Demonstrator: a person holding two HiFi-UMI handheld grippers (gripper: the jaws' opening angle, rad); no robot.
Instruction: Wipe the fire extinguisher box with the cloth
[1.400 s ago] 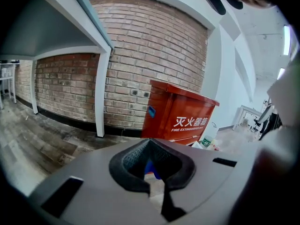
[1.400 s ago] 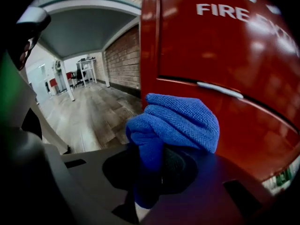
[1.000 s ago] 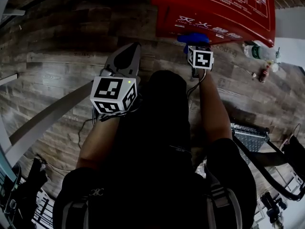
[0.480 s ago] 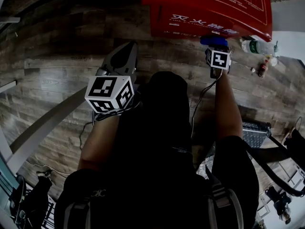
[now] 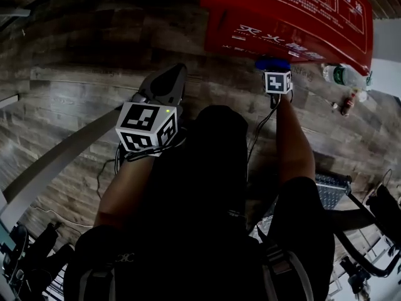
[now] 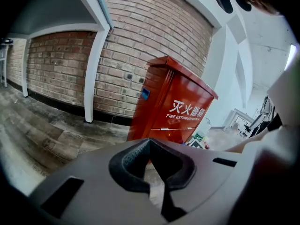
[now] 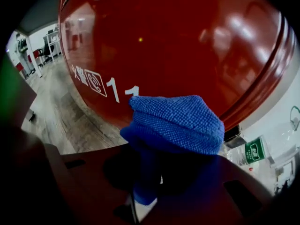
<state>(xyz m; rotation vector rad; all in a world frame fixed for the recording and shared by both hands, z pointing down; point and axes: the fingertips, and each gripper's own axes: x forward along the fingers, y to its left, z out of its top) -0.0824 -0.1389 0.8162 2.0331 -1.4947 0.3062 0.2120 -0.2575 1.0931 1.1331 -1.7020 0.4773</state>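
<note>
The red fire extinguisher box [image 5: 288, 17] stands on the wooden floor ahead, its glossy front filling the right gripper view [image 7: 178, 46]. A folded blue cloth [image 7: 180, 123] is held in my right gripper [image 7: 154, 172], which is shut on it, and the cloth [image 5: 272, 63] presses against the box's lower front. My left gripper [image 5: 164, 83] is held away to the left of the box with its jaws closed together and nothing between them [image 6: 152, 172]. The box [image 6: 171, 109] also appears in the left gripper view, against a brick wall.
A clear plastic bottle [image 5: 341, 75] and a small red-capped bottle [image 5: 346, 102] lie on the floor right of the box. A metal case [image 5: 329, 190] sits at the right. A white pillar [image 6: 96, 74] stands against the brick wall.
My right gripper with the cloth has slid along the box's lower front, rightward then back a little to the left. The left gripper has stayed nearly still.
</note>
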